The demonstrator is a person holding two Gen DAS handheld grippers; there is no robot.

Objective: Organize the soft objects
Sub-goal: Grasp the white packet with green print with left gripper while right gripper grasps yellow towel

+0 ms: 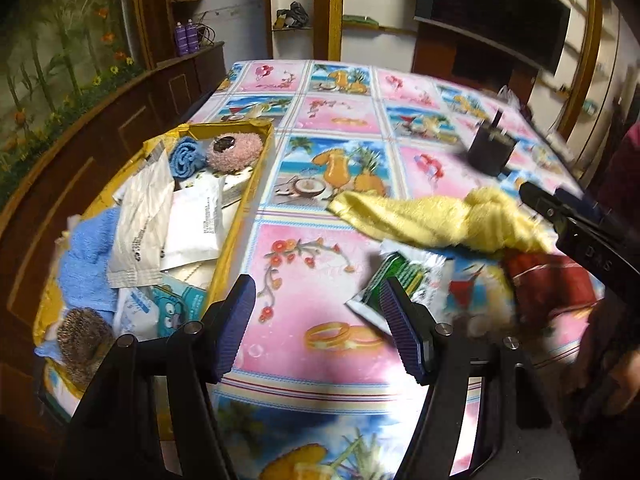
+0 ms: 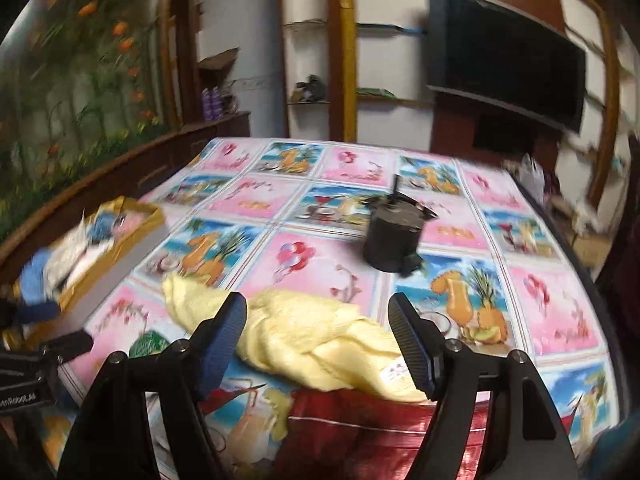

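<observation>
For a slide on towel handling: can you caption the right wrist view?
Open right gripper poised over a crumpled yellow towel on a picture-print tablecloth, a red packet below it.

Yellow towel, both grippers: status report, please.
Left gripper open, empty, over the tablecloth. Right gripper open above the yellow towel, no grip seen. Towel lies outside the yellow box, overlapping a red packet; green sachet beside it.

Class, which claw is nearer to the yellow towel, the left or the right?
Right. The right claw sits open over the yellow towel; the left claw hovers over the tablecloth, short of it.
</observation>
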